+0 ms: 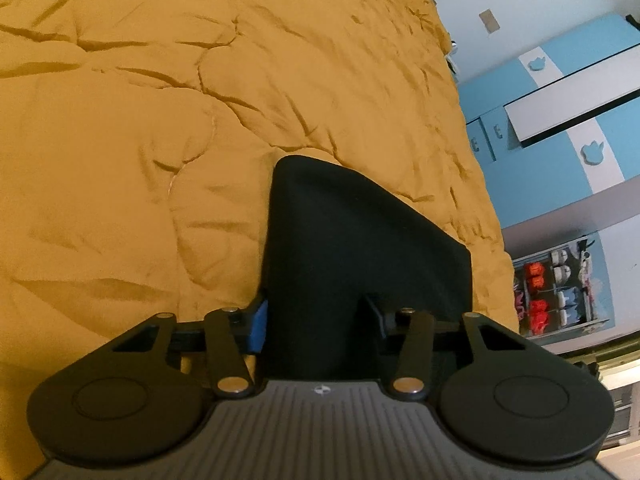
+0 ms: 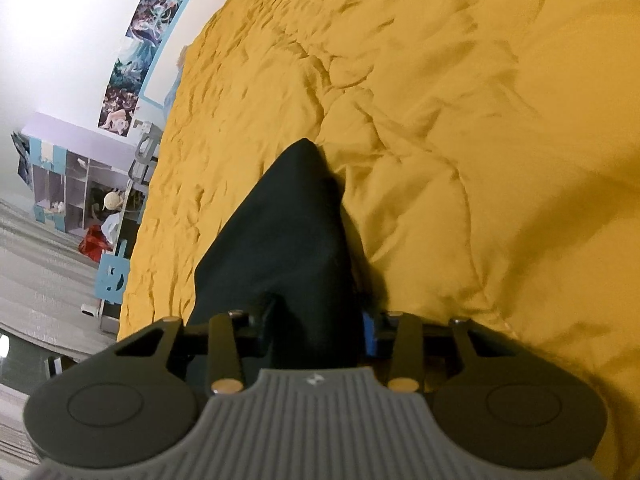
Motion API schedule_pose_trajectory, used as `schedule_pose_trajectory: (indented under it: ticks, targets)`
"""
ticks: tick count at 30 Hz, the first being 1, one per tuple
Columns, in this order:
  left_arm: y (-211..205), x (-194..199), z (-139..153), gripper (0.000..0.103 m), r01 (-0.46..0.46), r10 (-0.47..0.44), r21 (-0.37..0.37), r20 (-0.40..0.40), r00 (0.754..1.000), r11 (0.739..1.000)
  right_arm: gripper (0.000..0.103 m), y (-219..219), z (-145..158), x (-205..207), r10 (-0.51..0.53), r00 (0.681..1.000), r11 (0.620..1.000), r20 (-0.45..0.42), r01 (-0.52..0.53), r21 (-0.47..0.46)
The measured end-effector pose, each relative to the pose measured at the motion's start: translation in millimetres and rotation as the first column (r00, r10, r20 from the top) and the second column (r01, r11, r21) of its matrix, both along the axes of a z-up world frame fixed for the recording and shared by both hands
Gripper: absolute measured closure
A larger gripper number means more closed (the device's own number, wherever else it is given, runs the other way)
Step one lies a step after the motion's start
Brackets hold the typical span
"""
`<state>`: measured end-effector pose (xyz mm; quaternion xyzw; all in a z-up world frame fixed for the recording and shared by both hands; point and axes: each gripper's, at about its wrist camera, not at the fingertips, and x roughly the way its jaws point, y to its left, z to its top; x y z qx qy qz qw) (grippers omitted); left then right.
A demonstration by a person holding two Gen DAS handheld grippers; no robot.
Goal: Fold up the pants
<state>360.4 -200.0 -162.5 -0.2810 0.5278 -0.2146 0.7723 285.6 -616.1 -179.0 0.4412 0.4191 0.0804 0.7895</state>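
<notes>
A wide bed covered by a rumpled mustard-yellow quilted bedspread [image 1: 160, 120] fills most of both wrist views, its fabric crossed by deep creases. In the left wrist view, a wall of pale blue and white wardrobe doors [image 1: 560, 128] stands past the bed's right edge, with an open shelf of small red and white items [image 1: 560, 292] lower down. In the right wrist view, the same yellow bedspread [image 2: 460, 120] runs to the left toward a white wall bearing a strip of colourful posters [image 2: 136, 60], and below them a lilac and blue shelving unit [image 2: 68, 172] stands on a grey floor [image 2: 44, 272].

The dark, almost black pair of cloth pants [image 1: 340, 248] lies in front of both cameras, rising from the bedspread in a tapering fold. The left hand-held gripper [image 1: 316, 324] is pinching one bunch of this fabric between its fingers; the cloth fans out away from the camera and to the right. The right hand-held gripper [image 2: 316, 328] pinches the pants [image 2: 280, 232] likewise, and here the long axis runs straight ahead from the fingers, narrowing to a rounded peak resting against the bedspread.
</notes>
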Motion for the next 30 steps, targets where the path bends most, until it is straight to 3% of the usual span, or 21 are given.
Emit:
schedule_pose_trajectory:
  ticks: [9, 15, 30]
  targets:
    - [-16, -3, 13, 0.07, 0.03, -0.035, 0.115, 0.036, 0.999, 0.993, 0.076, 7, 7, 5, 0.038, 0.999, 0.997, 0.017, -0.037, -0.064]
    - [-26, -7, 26, 0.077, 0.063, -0.079, 0.182, 0.08, 0.994, 0.981, 0.079, 8, 12, 6, 0.042, 0.999, 0.996, 0.011, -0.041, -0.084]
    - [-18, -31, 65, 0.082, 0.08, -0.107, 0.159, 0.167, 0.98, 0.984, 0.084, 38, 82, -8, 0.101, 0.993, 0.958, 0.058, -0.081, -0.273]
